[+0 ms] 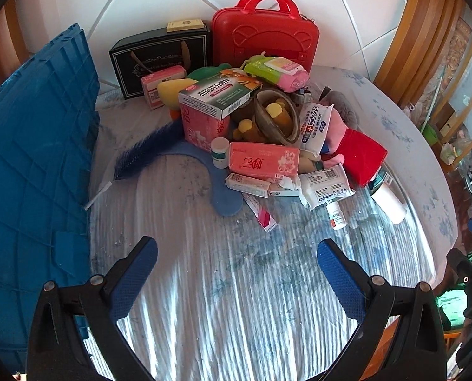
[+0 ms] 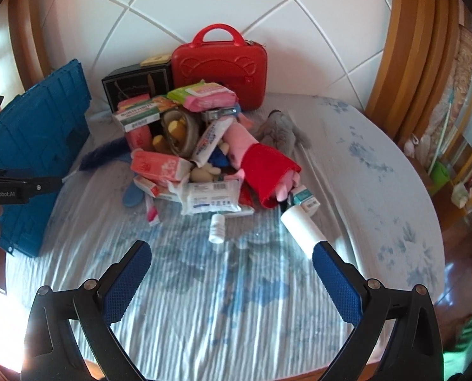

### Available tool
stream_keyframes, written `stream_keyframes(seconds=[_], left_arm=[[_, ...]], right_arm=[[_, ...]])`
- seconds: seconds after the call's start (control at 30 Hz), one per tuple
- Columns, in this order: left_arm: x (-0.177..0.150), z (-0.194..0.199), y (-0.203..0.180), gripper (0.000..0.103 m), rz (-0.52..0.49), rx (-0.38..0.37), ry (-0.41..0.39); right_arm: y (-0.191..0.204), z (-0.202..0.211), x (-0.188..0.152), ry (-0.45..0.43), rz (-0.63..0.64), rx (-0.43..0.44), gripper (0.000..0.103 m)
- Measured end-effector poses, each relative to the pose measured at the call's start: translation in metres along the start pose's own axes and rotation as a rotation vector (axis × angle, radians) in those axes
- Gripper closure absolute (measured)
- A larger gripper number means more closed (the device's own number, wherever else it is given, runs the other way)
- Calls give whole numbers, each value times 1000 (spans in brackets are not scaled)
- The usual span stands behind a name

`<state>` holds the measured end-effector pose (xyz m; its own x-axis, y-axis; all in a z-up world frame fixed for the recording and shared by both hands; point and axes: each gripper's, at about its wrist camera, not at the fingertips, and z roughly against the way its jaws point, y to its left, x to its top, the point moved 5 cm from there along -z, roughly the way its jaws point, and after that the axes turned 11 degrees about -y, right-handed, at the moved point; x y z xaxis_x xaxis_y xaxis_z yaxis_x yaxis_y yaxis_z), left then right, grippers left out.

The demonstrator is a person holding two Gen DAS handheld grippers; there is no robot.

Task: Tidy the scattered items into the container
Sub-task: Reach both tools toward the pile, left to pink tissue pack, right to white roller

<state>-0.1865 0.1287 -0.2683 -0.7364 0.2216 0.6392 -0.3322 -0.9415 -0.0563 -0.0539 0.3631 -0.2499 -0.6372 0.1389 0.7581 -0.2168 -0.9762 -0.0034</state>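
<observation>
- Left hand-held gripper (image 1: 236, 273): jaws spread wide, nothing between them, hanging over bare striped bed sheet (image 1: 223, 301).
- Right hand-held gripper (image 2: 231, 273): also wide open, empty; its right fingertip overlaps the end of a white tube (image 2: 299, 225) in view, contact unclear.
- Blue plastic crate (image 1: 36, 146) stands at 9 o'clock of the pile, on the bed's left edge.
- Scattered pile sits mid-bed at 12 o'clock from both grippers: pink tissue packs (image 1: 263, 160), green-white medicine box (image 1: 218, 96), wet-wipe pack (image 1: 277, 70), woven basket (image 1: 277, 117) tipped on its side w/ yellow items inside.
- Pink plush in red dress (image 2: 267, 168) at pile's 3 o'clock; sm. white bottle (image 2: 217, 227) at its 6 o'clock.
- Red handled case (image 1: 264, 36) + black gift box (image 1: 160, 57) upright at the headboard, behind pile.
</observation>
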Motion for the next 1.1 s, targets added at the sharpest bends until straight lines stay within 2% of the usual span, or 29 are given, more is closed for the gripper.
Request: stream_keyframes(seconds=[0.3, 0.4, 0.53, 0.77, 0.9, 1.1], left_arm=[[29, -101, -36, 1, 13, 41, -23], [35, -139, -43, 1, 19, 54, -5], [31, -178, -43, 1, 28, 79, 58], [33, -184, -41, 1, 119, 72, 76], [33, -181, -33, 1, 260, 45, 85], [37, -193, -25, 4, 403, 43, 91]], right_arm=[[-70, -101, -31, 114, 26, 1, 0], [-81, -120, -37, 144, 30, 10, 0], [-90, -133, -39, 161, 28, 25, 0], [-106, -148, -37, 183, 10, 34, 0], [-107, -158, -33, 189, 15, 41, 0], [-102, -168, -31, 191, 50, 50, 0]])
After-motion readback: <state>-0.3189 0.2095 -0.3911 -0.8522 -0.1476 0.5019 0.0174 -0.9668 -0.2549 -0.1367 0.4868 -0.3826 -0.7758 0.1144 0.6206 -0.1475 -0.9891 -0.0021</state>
